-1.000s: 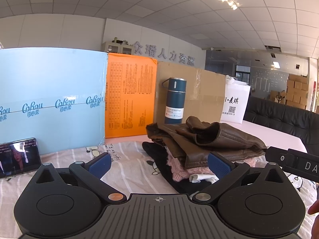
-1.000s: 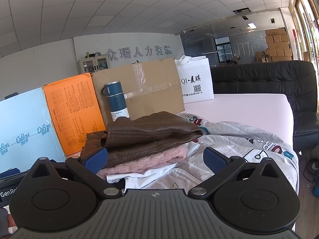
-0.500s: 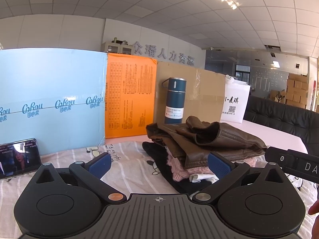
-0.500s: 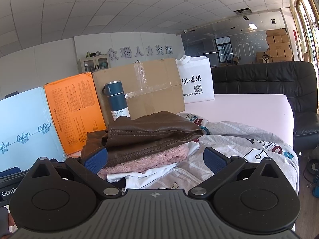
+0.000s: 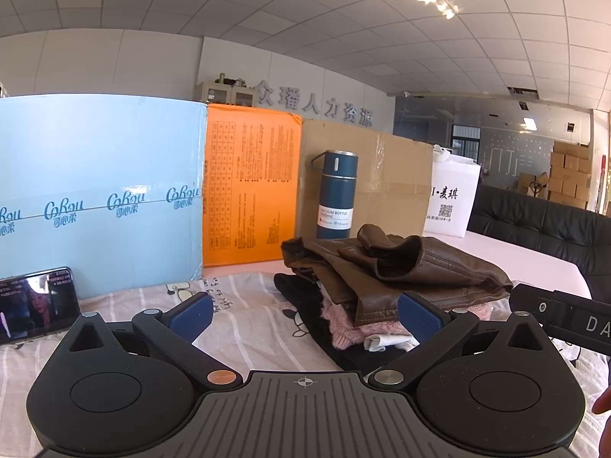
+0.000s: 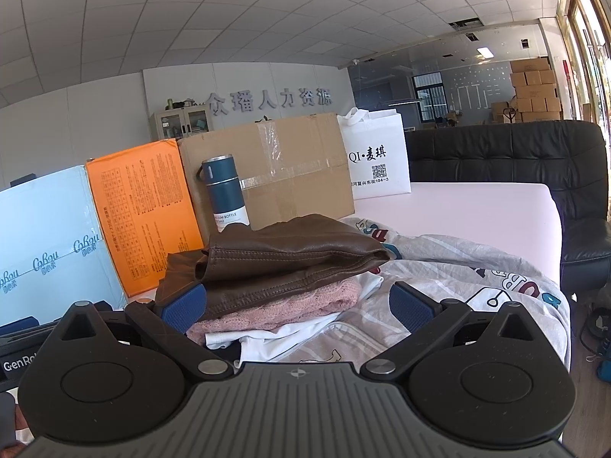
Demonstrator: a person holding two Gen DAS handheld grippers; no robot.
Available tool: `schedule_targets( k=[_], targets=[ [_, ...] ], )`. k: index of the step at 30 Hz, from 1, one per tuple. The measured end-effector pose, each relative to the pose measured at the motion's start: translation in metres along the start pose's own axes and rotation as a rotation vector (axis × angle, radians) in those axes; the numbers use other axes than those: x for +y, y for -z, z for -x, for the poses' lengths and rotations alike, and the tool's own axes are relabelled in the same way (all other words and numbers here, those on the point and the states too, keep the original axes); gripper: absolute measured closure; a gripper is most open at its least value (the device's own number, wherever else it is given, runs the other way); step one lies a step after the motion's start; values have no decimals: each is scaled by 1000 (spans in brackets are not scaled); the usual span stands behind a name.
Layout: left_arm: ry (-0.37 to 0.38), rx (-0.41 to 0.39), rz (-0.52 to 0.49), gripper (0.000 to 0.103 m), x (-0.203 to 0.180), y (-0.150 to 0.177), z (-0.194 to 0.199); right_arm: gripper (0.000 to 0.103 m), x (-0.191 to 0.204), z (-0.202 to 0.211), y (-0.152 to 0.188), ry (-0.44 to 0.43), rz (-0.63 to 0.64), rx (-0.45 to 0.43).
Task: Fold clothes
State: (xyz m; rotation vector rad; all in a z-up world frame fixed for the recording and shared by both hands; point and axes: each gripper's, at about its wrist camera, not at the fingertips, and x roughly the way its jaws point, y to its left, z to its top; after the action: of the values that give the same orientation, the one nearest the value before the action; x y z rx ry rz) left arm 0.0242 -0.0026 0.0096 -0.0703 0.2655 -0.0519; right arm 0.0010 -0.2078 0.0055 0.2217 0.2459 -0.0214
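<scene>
A pile of folded clothes lies on a striped cartoon-print sheet. On top is a brown leather jacket, also in the right wrist view. Under it lie a pink knit sweater, a white garment and a black garment. My left gripper is open and empty, just short of the pile's left side. My right gripper is open and empty, in front of the pile's right side. The right gripper's body shows at the left view's right edge.
Behind the pile stand a blue vacuum bottle, a light blue box, an orange box, a cardboard box and a white bag. A phone leans at the left. A black sofa lies beyond the pink table.
</scene>
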Motion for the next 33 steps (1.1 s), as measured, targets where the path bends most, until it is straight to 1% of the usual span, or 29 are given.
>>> schedule_targets(
  k=[33],
  targets=[
    [-3, 9, 19, 0, 4, -1, -4, 0, 7, -2, 2, -24, 23, 19]
  ],
)
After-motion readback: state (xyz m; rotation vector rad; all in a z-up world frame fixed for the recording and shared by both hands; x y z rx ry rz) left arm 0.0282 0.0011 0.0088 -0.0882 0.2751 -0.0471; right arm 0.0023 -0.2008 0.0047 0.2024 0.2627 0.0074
